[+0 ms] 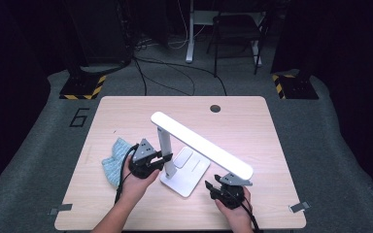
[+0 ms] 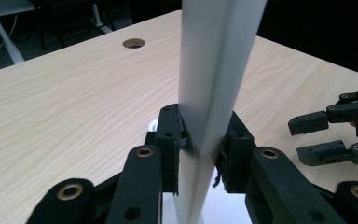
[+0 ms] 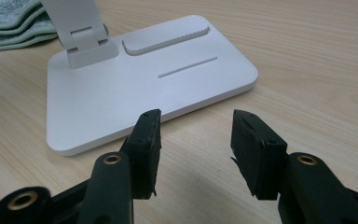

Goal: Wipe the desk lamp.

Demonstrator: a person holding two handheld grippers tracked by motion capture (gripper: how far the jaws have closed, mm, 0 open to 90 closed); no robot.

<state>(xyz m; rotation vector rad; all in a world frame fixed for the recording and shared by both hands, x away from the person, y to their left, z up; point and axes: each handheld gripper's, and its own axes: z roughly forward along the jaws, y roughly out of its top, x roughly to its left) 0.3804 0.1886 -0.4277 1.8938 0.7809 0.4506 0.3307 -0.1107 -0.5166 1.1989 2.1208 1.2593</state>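
Landmark: the white desk lamp's base (image 1: pixel 187 175), flat on the table (image 1: pixel 281 160) near its front middle.
Lamp stem: the upright stem (image 1: pixel 165 145) rises from the base's left rear corner; its long axis runs near vertical.
Lamp head: the long bar (image 1: pixel 201 144) slants from above the stem forward and right, out past the base's right edge.
Left gripper (image 1: pixel 161 159): just left of the base, jaws pinching the stem low down, one pad on each side (image 2: pixel 200 140).
Right gripper (image 3: pixel 196 140): just right of the base's front corner, under the bar's near end; jaws spread, nothing between them, aimed at the base.
Key relation: the bar's free end lies directly above the right gripper, so that hand is nearer for tilting or folding it.
Cloth: a folded pale-blue cloth (image 1: pixel 114 162) lies left of the base, behind the left hand.
Containers: none on the table.
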